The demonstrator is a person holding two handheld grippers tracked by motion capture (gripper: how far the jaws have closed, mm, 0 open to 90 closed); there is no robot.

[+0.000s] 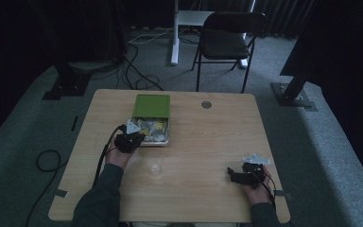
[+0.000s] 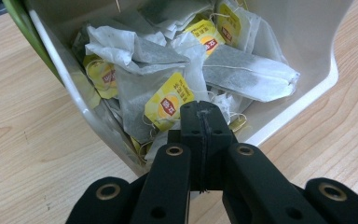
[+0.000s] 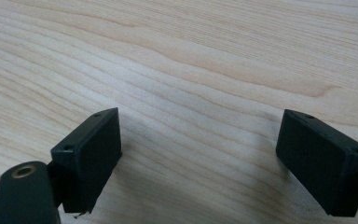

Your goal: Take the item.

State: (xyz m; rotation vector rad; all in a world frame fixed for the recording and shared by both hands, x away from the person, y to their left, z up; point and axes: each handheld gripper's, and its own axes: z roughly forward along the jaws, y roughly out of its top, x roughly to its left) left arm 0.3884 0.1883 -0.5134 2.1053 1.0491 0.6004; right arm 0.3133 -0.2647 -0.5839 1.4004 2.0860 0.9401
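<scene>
While the left gripper (image 2: 199, 112) is held at the near edge of the white rectangular box with a green lid (image 1: 164, 142), its two black jaws are seen pressed fully together in the left gripper view. Whether a thin string or tag is pinched between them cannot be told; nothing clear is seen in the seam. The paper tea bags with yellow tags (image 2: 168, 100) lie heaped inside the box, just beyond the jaw tips and touching one another. The green lid (image 1: 152, 105) is folded back at the far side. A small clear plastic cup (image 1: 155, 166) stands on the light wooden table (image 1: 208, 142), near the box and between both hands. The right gripper (image 1: 236, 174) rests low over bare wood, well apart from the box, with its jaws spread wide and nothing between them.

Several risks are judged from here. If only a string is caught, the bag may swing or slip out when it is lifted. Because the bags are tangled, more than one may be pulled out together. The light box may also be dragged or tipped, since it is not held by the right gripper.
</scene>
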